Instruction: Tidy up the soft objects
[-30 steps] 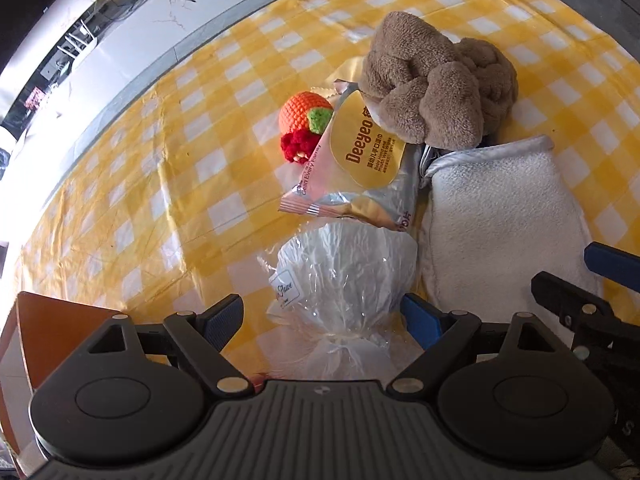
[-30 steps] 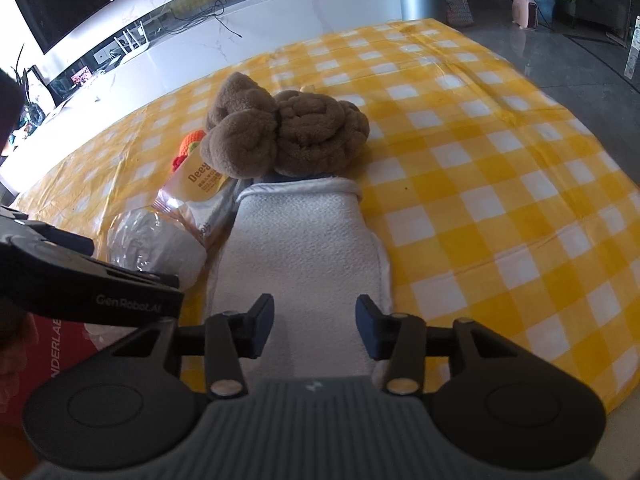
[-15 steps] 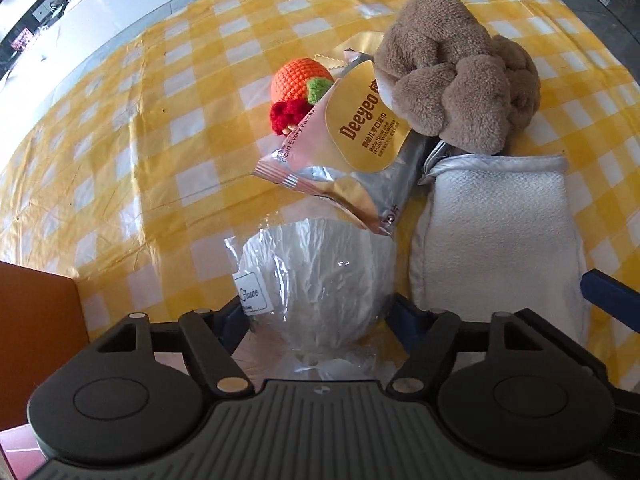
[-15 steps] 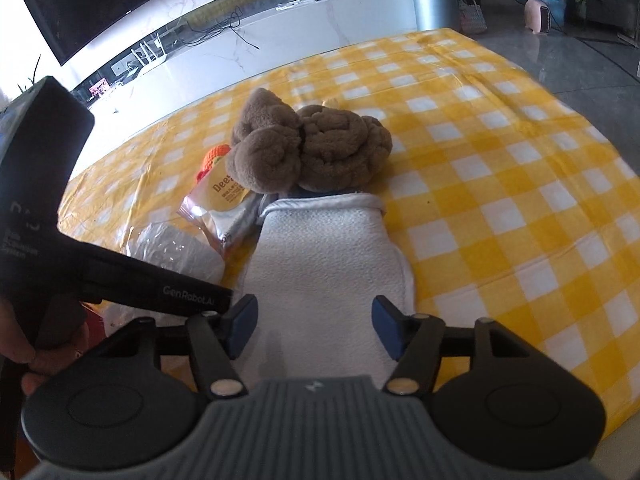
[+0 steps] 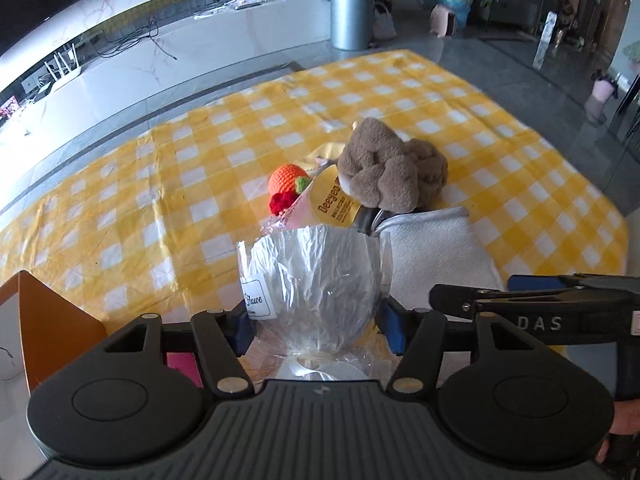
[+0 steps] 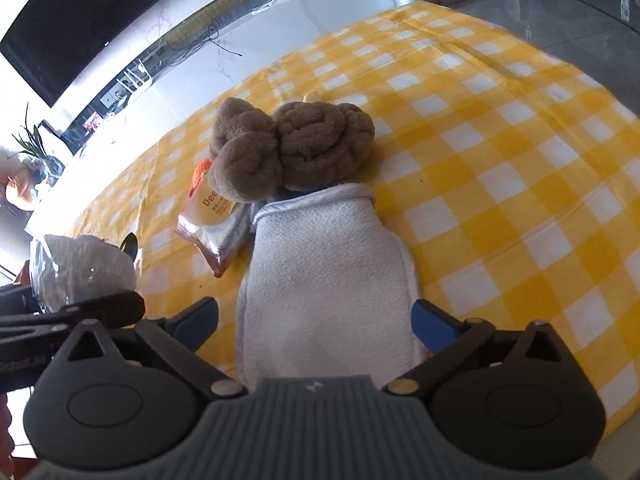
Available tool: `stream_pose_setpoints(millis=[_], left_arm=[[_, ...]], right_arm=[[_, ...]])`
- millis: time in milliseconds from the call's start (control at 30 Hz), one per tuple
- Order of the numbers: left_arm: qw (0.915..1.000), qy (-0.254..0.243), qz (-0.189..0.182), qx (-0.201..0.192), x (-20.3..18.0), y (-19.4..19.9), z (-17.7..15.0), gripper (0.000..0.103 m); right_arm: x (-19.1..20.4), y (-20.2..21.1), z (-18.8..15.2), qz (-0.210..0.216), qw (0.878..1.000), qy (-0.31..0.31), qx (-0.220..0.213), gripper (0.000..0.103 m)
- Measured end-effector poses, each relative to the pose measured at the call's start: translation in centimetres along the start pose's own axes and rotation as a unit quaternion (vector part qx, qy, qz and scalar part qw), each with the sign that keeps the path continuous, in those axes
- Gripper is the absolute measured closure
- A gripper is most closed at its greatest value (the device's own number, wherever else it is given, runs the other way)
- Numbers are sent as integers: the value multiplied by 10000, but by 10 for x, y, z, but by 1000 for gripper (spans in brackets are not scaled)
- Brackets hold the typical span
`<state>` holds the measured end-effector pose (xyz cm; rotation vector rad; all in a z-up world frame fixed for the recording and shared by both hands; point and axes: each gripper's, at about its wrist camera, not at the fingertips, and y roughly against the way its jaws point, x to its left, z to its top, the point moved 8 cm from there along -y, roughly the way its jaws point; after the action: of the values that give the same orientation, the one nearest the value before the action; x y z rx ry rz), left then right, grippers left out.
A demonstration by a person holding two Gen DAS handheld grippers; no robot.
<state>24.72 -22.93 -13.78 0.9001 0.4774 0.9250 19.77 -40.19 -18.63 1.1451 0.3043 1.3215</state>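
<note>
The left claw, its jaws just closed, gripped a crinkly clear-wrapped white bundle off the checked bench, while the right claw, just opened wide, straddled a nubbly white mitt before a plush brown towel.

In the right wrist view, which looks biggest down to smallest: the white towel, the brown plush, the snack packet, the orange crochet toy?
1. white towel, though it lies nearest the camera, which inflates it
2. brown plush
3. snack packet, partly under the plush
4. orange crochet toy, mostly hidden, so its true size is unsure
</note>
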Motion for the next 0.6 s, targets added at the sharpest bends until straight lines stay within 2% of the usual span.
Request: stream_pose_setpoints(millis=[133, 300, 367, 400, 500, 600], left_arm=[[9984, 1, -252, -497, 0, 12, -1, 33], [9904, 61, -630, -1225, 2, 18, -3, 33], [9847, 365, -1032, -1356, 8, 22, -2, 33], [9829, 518, -1117, -1372, 13, 22, -1, 33], [9815, 725, -1188, -1318, 21, 21, 0, 33], [9845, 606, -1045, -1273, 17, 19, 0, 33]], right_arm=[[18, -10, -7, 9, 9989, 427, 173, 2], [40, -26, -17, -104, 9938, 1052, 354, 2], [43, -30, -18, -20, 9938, 1074, 299, 2], [42, -34, -17, -3, 9946, 1004, 277, 2], [42, -37, -13, 40, 9959, 878, 202, 2], [44, -39, -14, -118, 9952, 939, 250, 2]])
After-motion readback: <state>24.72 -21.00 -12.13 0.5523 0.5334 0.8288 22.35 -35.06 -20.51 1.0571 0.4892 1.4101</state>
